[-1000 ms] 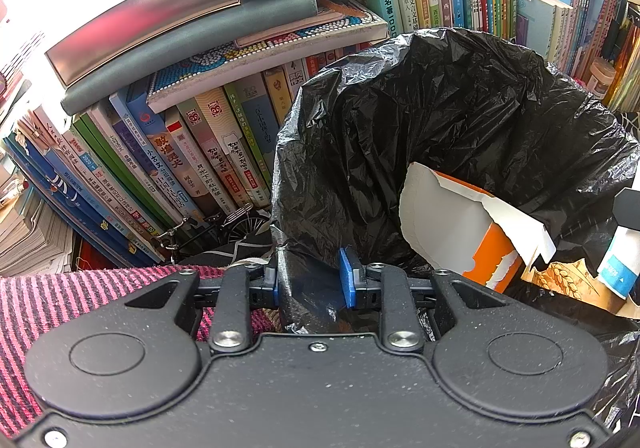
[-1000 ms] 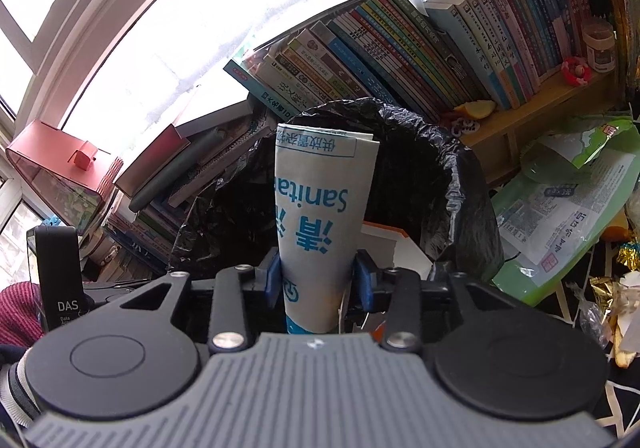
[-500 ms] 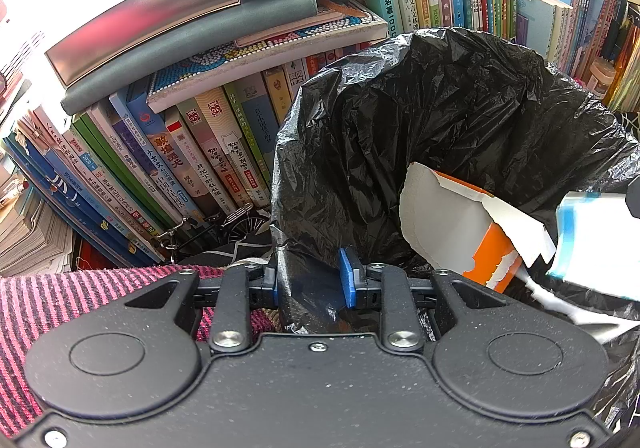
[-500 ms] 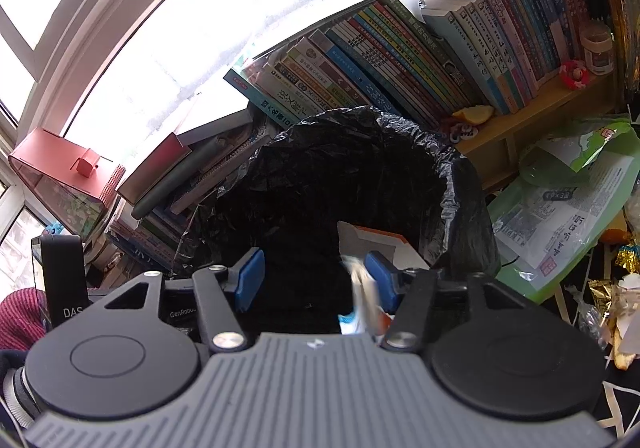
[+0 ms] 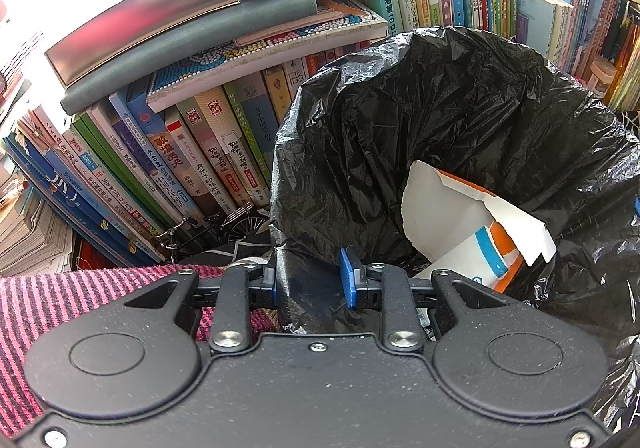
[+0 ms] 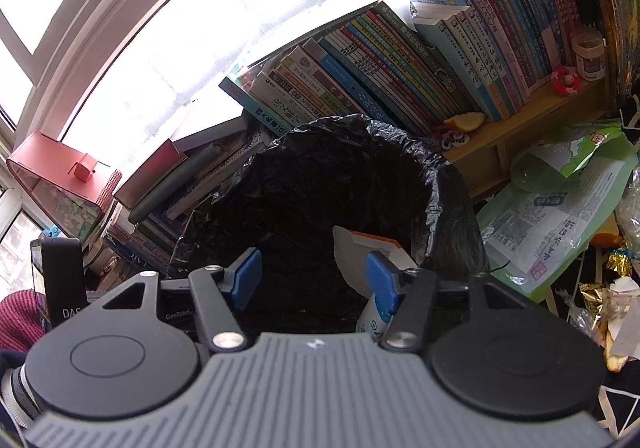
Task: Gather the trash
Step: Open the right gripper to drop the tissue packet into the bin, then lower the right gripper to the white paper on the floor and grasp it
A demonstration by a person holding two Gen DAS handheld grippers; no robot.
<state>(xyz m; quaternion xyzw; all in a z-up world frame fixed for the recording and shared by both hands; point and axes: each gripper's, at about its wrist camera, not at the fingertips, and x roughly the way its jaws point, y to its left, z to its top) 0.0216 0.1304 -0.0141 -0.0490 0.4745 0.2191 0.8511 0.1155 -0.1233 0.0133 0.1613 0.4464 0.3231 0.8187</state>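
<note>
The near rim of the black trash bag (image 5: 460,120) is pinched by the left gripper (image 5: 312,280), while the right gripper (image 6: 312,280) is held spread and empty over the bag, above the white wrapper (image 6: 370,318).

Black crinkled plastic bin bag (image 6: 352,184): mouth wide open, dark middle free for a pass. Torn white-orange cardboard box (image 6: 360,248) blocks inside at 3 o'clock, w/ white-blue paper packet (image 5: 476,260) against it. Rows of leaning paperback books (image 6: 360,64) crowd rim from 10 to 2. Green-white printed plastic wrapper (image 6: 560,216) litters floor at 3, beside bag.
</note>
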